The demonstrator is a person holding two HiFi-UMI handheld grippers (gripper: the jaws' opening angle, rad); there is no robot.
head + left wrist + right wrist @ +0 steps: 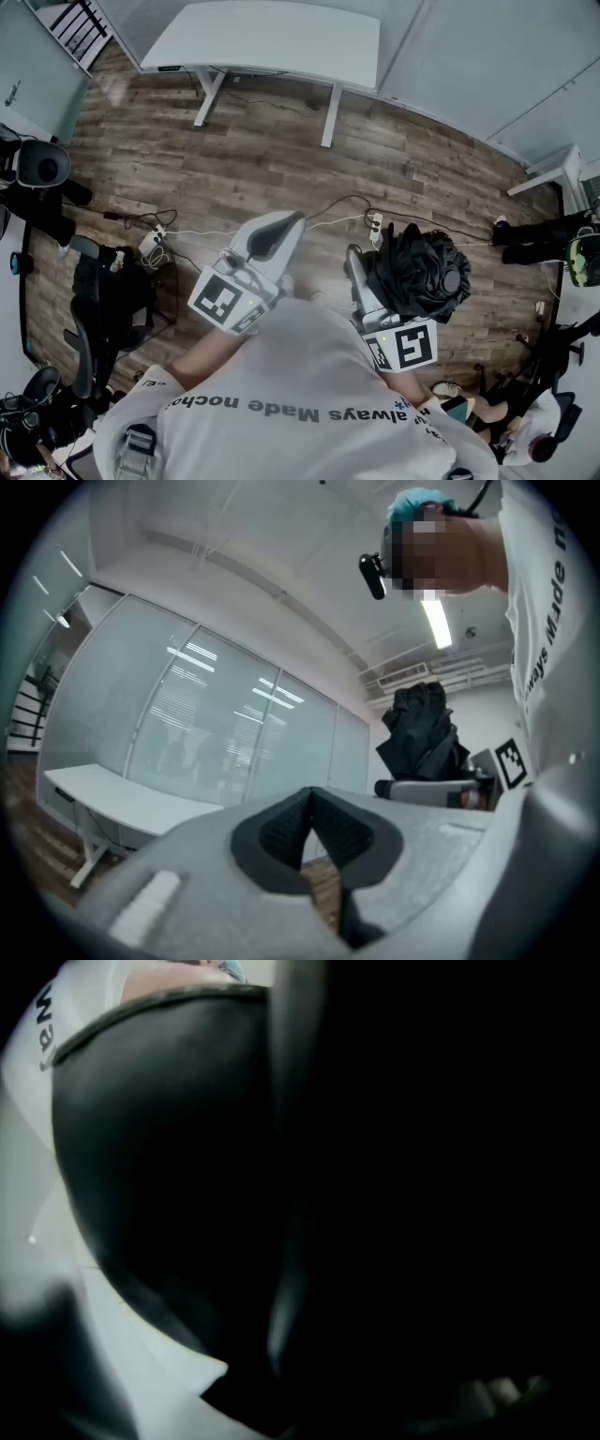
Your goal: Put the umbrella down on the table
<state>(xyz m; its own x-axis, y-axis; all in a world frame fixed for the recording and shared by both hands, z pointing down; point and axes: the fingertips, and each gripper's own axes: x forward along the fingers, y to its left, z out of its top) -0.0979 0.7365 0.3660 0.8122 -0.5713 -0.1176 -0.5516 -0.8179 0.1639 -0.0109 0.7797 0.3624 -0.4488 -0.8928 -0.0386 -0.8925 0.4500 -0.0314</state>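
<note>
A black folded umbrella [422, 267] bunches up over my right gripper [370, 272], which is shut on it just in front of the person's white shirt. From the left gripper view the umbrella [422, 726] stands upright above the right gripper's grey jaw [427, 791]. Dark umbrella fabric [375, 1194] fills the right gripper view and hides its jaws. My left gripper [279, 228] is held beside it on the left, apart from the umbrella. Its pads [281, 832] meet at the tips with nothing between them. The white table [272, 37] stands across the wooden floor, far from both grippers.
Cables and a power strip [153, 244] lie on the floor, with another strip [375, 223] near the umbrella. A black office chair [103, 300] stands at the left. A second white table [562, 169] is at the right. A glass wall [216, 714] runs behind the table.
</note>
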